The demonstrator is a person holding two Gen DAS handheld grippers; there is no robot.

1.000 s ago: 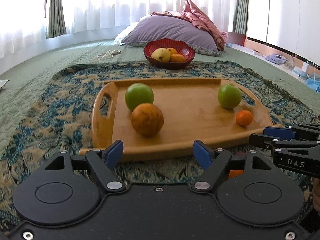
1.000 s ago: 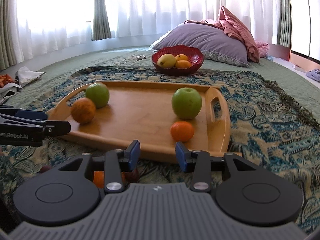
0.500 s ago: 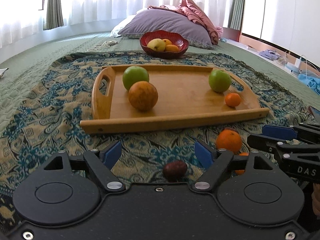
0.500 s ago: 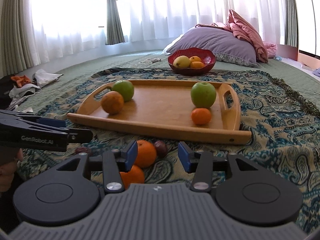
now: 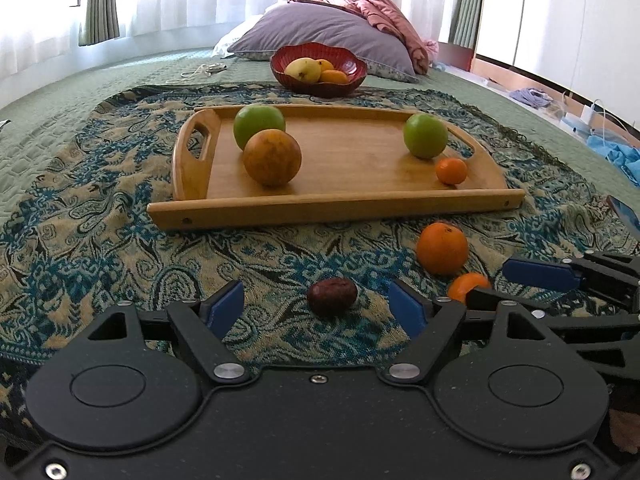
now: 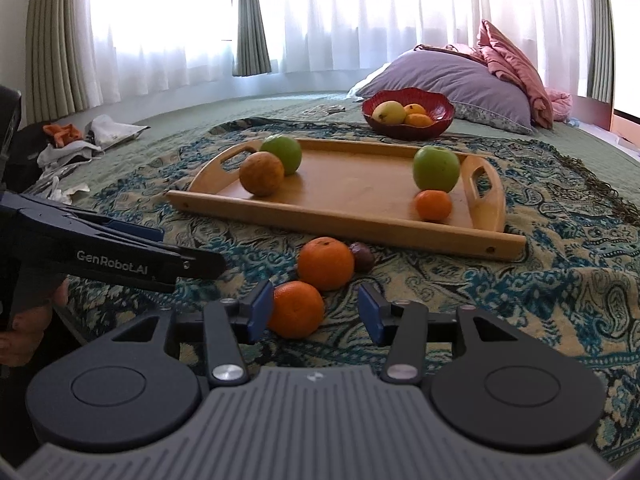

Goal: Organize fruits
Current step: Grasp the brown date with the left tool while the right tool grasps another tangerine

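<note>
The left gripper [image 5: 316, 306] was open wide and held nothing. A small dark red fruit [image 5: 332, 296] lay on the patterned cloth [image 5: 100, 216] just ahead of it, between its blue pads [image 5: 226, 306]. The right gripper [image 6: 316, 312] was open too, and it held nothing. A small orange [image 6: 296, 309] sat in the gap between its fingers, close to the left blue pad [image 6: 260, 310]; whether they touched could not be told. A bigger orange [image 6: 326, 263] lay just behind it on the cloth, with the dark fruit right beside that one.

White letters on the side of the left gripper, seen from the right wrist view, read "GenRobot.AI". No other writing could be read.

The wooden tray [image 5: 336, 208] lay on the cloth past the loose fruit. At its left end a green apple [image 5: 259, 126] stood behind a brownish orange fruit [image 5: 272, 157], and the two looked close together. At the right end sat another green apple [image 5: 425, 135] with a tiny orange [image 5: 451, 171] near it, in front.

Farther back a red bowl [image 5: 352, 74] held a yellow fruit [image 5: 302, 70] and some orange ones. A purple pillow [image 5: 320, 32] lay behind the bowl, with a pink cloth [image 5: 384, 8] bunched on it.
</note>
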